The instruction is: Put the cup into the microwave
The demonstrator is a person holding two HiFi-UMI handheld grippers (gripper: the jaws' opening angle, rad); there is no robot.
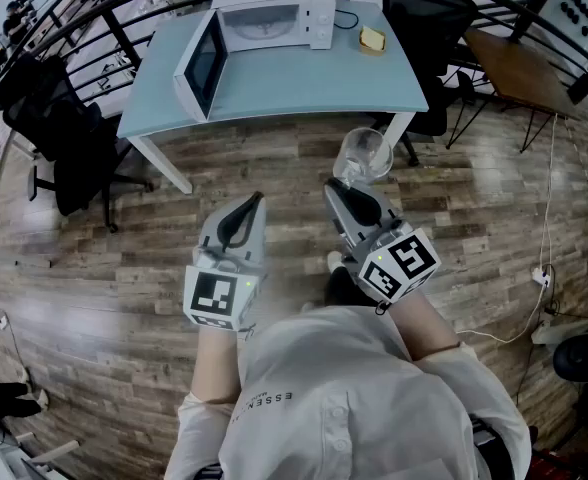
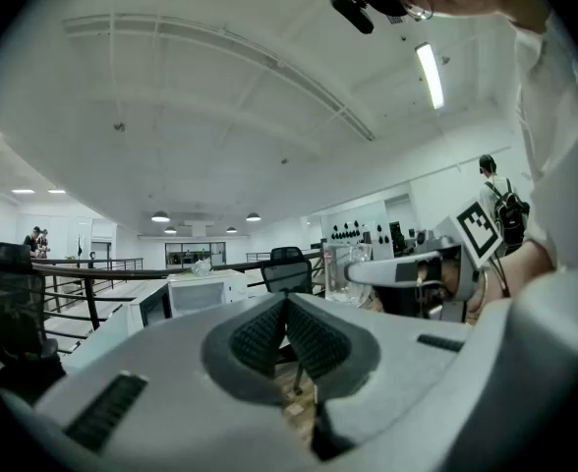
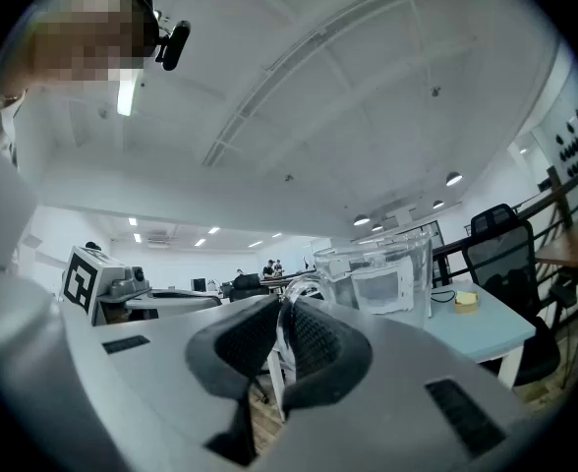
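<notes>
Grippers: two, one in each of the person's hands, side by side over the wood floor (image 1: 104,258).
Left gripper (image 1: 244,204): its two jaws are pressed together with nothing in them.
Right gripper (image 1: 340,187): its two jaws are squeezed onto the thin clear handle of the cup.
Cup (image 1: 363,154): one, see-through glass. It is up in the air in front of the right gripper, near the front edge of the table but not touching it. It is not in the microwave.
Microwave (image 1: 274,20): one, white, on the far side of the table.
Microwave door (image 1: 202,65): one, swung wide open to the left.
Table (image 1: 304,83): one, light blue with white legs.
Yellow thing (image 1: 372,39): one, small, on the table just right of the microwave. I cannot tell what it is.
Black chairs: two, one at the left end (image 1: 69,143) of the table and one at the right end (image 1: 429,18).
</notes>
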